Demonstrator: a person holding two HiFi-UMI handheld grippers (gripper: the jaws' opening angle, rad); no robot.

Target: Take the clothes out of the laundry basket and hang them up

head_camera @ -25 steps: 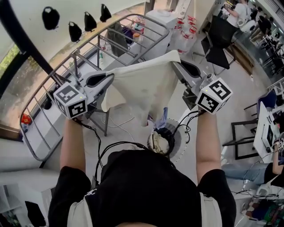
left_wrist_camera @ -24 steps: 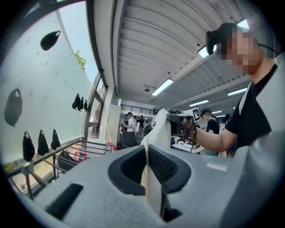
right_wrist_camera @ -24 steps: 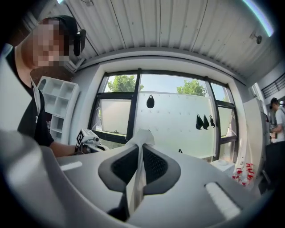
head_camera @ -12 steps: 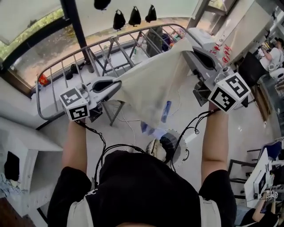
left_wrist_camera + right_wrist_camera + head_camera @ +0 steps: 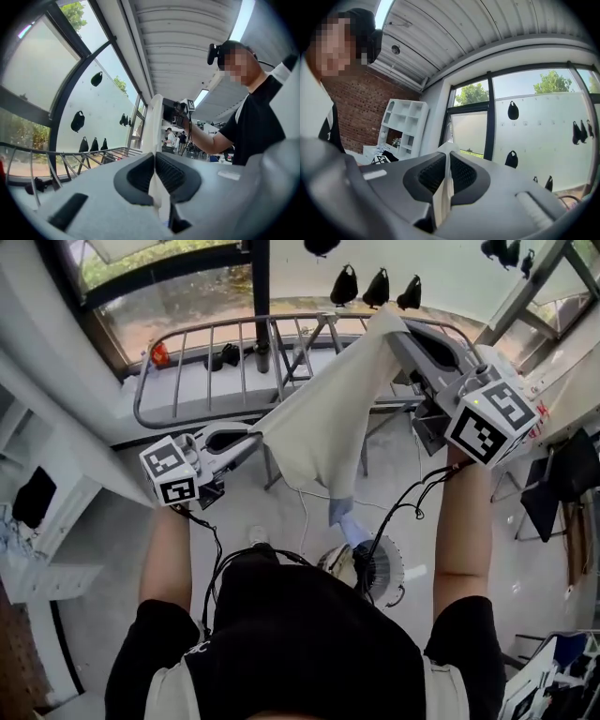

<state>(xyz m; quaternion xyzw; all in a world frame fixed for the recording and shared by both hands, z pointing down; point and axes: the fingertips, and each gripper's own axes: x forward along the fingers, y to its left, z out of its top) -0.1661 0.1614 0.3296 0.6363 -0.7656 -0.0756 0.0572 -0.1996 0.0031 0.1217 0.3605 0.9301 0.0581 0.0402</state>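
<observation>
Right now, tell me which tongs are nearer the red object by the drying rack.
Left. The left tongs sit before the rack's middle, nearer the red object; the right tongs are over its right end.

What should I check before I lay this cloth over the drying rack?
1. Left gripper shut on a cloth corner: ok.
2. Right gripper shut on the other corner: ok.
3. Cloth stretched between both grippers: ok.
4. Drying rack ahead of the grippers: ok.
5. Blue piece at the cloth's lower end, part of it or a stray: cannot tell.
</observation>
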